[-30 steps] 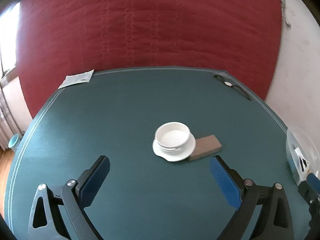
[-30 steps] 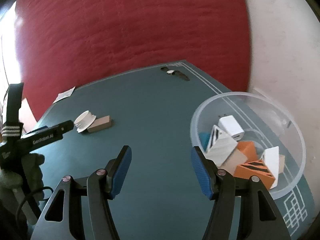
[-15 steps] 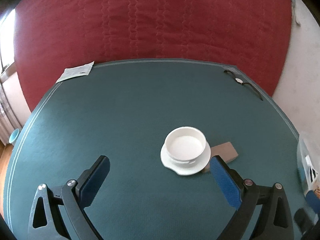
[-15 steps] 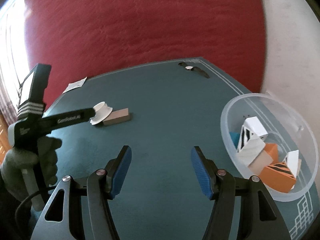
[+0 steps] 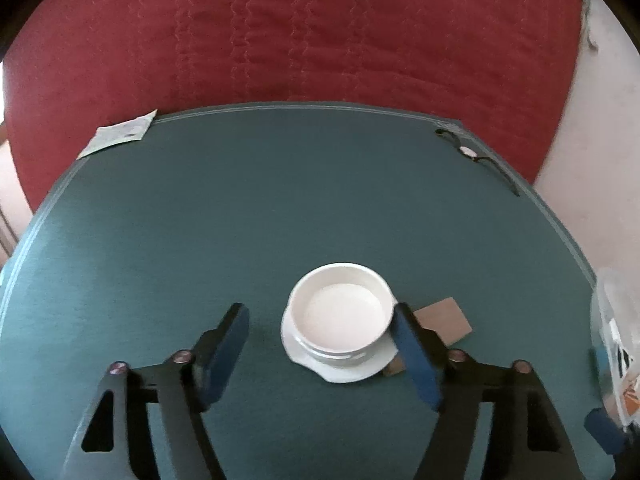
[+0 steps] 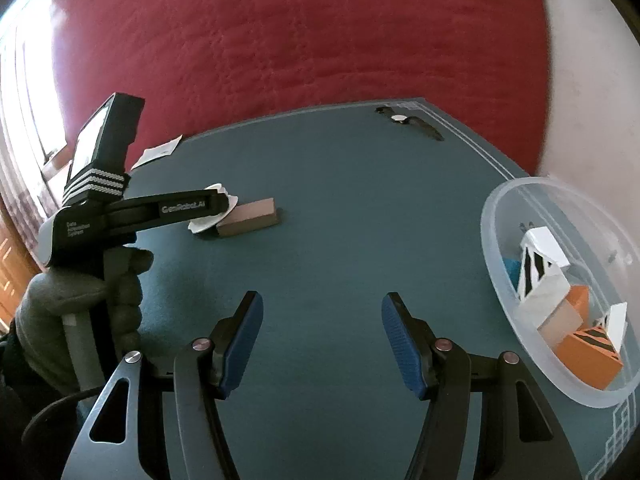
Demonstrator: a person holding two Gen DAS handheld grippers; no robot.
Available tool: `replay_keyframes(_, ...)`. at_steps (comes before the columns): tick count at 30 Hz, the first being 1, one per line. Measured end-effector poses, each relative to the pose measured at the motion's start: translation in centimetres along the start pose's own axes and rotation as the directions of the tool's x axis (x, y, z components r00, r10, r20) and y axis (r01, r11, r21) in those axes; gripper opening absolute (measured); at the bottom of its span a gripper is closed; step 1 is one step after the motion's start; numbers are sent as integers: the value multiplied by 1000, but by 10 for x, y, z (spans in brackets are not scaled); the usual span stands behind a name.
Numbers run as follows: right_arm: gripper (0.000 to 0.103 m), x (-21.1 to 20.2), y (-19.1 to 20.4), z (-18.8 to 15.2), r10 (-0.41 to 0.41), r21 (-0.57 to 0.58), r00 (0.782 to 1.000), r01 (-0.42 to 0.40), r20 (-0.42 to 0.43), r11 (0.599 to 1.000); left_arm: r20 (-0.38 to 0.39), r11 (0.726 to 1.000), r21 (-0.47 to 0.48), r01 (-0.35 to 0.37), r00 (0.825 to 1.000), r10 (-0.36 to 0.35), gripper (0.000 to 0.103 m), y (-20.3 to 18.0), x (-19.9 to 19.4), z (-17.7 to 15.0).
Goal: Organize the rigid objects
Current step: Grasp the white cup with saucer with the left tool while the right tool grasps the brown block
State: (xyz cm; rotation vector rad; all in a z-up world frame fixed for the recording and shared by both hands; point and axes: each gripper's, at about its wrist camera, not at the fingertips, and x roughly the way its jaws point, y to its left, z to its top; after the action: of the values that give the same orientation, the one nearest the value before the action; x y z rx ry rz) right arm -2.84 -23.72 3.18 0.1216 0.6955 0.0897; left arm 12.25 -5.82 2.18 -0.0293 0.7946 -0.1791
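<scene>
A white round lid-like cup point(image 5: 340, 318) sits on the teal table, leaning on a brown block point(image 5: 444, 320). My left gripper point(image 5: 318, 312) is open, its fingers either side of the white cup, the right finger at its rim. In the right wrist view the white cup point(image 6: 216, 210) and brown block point(image 6: 248, 218) lie at the left, partly behind the left gripper's body. My right gripper point(image 6: 322, 308) is open and empty above bare table. A clear plastic bowl point(image 6: 496, 248) at the right holds several white, orange and tan blocks.
A wristwatch point(image 5: 468, 152) lies near the table's far right corner, also in the right wrist view point(image 6: 404, 120). A paper slip point(image 5: 120, 136) lies at the far left edge. A red quilted surface stands behind the table. The bowl's edge point(image 5: 616, 320) shows at right.
My left gripper has moved forward and down to the white cup, which now sits between its fingers. My right gripper has shifted left, so the bowl sits further right in its view.
</scene>
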Motion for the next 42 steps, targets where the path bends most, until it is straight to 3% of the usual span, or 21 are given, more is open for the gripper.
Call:
replay_keyframes(2, 63, 2, 2, 1, 2, -6, 1000, -2, -5, 1000, 6, 1000, 0, 21, 1000, -21, 58, 1, -1, 0)
replay_keyframes(4, 63, 5, 3, 2, 5, -9, 1000, -5, -11, 1000, 9, 999, -4, 37, 999, -37, 54, 2, -2, -1)
replay_keyframes(11, 63, 15, 10, 11, 26, -13, 999, -26, -36, 1000, 23, 998, -41, 55, 998, -54, 54, 16, -14, -3)
replay_keyframes(16, 64, 29, 23, 24, 49, -49, 998, -51, -46, 998, 61, 998, -68, -10, 998, 15, 54, 32, -27, 0)
replay_keyframes(21, 71, 53, 36, 36, 83, -68, 993, -89, -84, 994, 97, 993, -96, -62, 993, 71, 54, 46, -36, 3)
replay_keyframes(32, 71, 94, 66, 62, 63, -141, 993, -77, -99, 987, 99, 991, -113, -67, 992, 78, 54, 51, -36, 3)
replay_keyframes(42, 71, 118, 73, 66, 27, -171, 990, -50, -138, 984, 96, 991, -118, -62, 993, 74, 54, 53, -36, 2)
